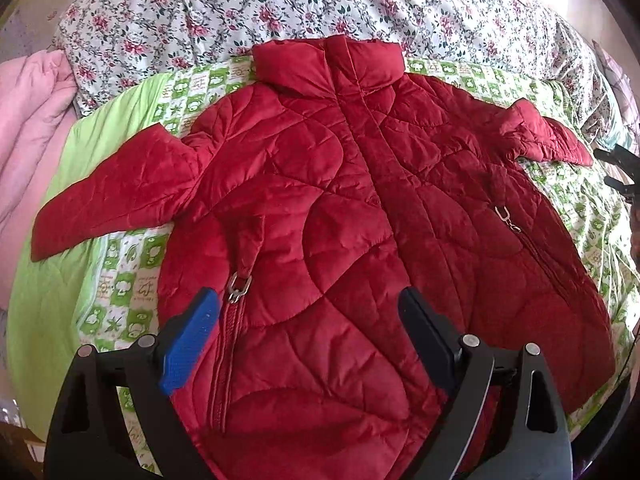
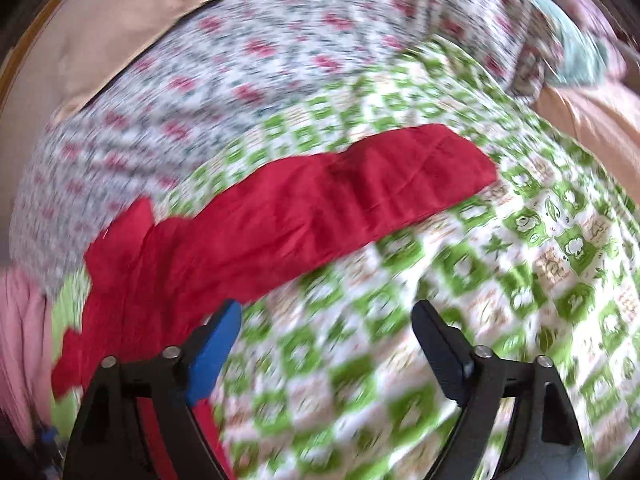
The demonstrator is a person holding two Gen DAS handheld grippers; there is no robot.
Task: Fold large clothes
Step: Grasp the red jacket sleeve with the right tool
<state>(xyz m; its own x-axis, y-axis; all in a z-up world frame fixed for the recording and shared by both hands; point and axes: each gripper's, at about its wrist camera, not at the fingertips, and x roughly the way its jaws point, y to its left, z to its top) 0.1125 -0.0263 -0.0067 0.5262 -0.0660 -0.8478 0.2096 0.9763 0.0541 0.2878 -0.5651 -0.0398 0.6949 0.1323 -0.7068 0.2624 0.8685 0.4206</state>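
A red quilted jacket [image 1: 360, 208] lies flat, front up, on a green-and-white patterned quilt [image 1: 132, 280], collar at the far side and both sleeves spread outward. My left gripper [image 1: 308, 304] is open and empty, hovering above the jacket's lower front near the left pocket zipper [image 1: 239, 286]. My right gripper [image 2: 326, 318] is open and empty above the quilt [image 2: 440, 280]. The jacket's right sleeve [image 2: 320, 208] stretches across that blurred view just beyond and to the left of the fingers.
A floral bedcover [image 1: 280, 4] lies behind the jacket. A pink blanket [image 1: 32, 120] is bunched at the left. The other gripper's black frame [image 1: 618, 168] shows at the right edge. A peach cover [image 2: 592, 120] lies at the far right.
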